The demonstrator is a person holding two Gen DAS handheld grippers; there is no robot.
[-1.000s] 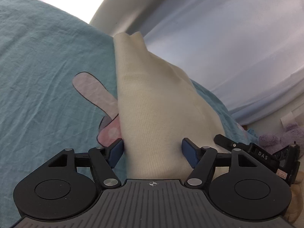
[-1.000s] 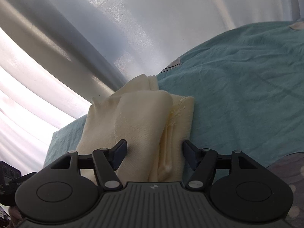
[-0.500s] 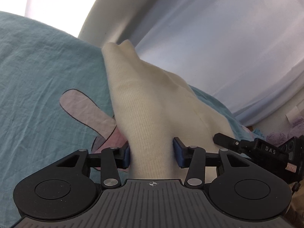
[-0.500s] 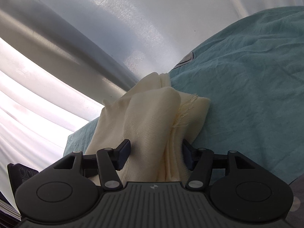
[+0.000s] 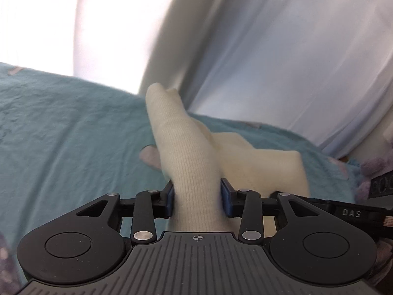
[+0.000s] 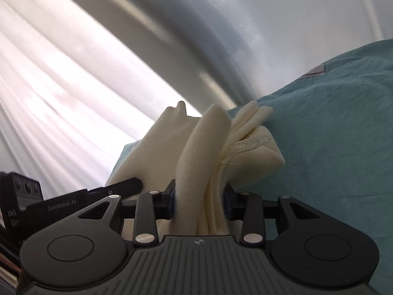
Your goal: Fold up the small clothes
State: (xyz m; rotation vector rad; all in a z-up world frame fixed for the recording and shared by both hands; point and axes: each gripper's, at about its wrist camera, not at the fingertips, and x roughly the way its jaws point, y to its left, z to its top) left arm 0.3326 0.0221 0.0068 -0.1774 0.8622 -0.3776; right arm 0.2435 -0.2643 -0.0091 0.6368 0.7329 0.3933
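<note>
Where the left gripper (image 5: 197, 198) pinches, blue pads (image 5: 226, 196) press both sides of a bunched ridge of the cream garment (image 5: 191, 152); cloth rises from the pinch, rest trailing right onto the teal sheet (image 5: 61, 135); right gripper (image 6: 199, 202) clamped on several gathered layers of garment (image 6: 203, 147), fringe edge showing beside them; curtain (image 6: 61, 73) behind; purple plush (image 5: 373, 169) at far right.

The garment (image 5: 194, 172) in my black grippers was plain cream knit; the bedsheet (image 5: 61, 127) was teal with pale lilac patches; my pads (image 5: 227, 196) were blue.
</note>
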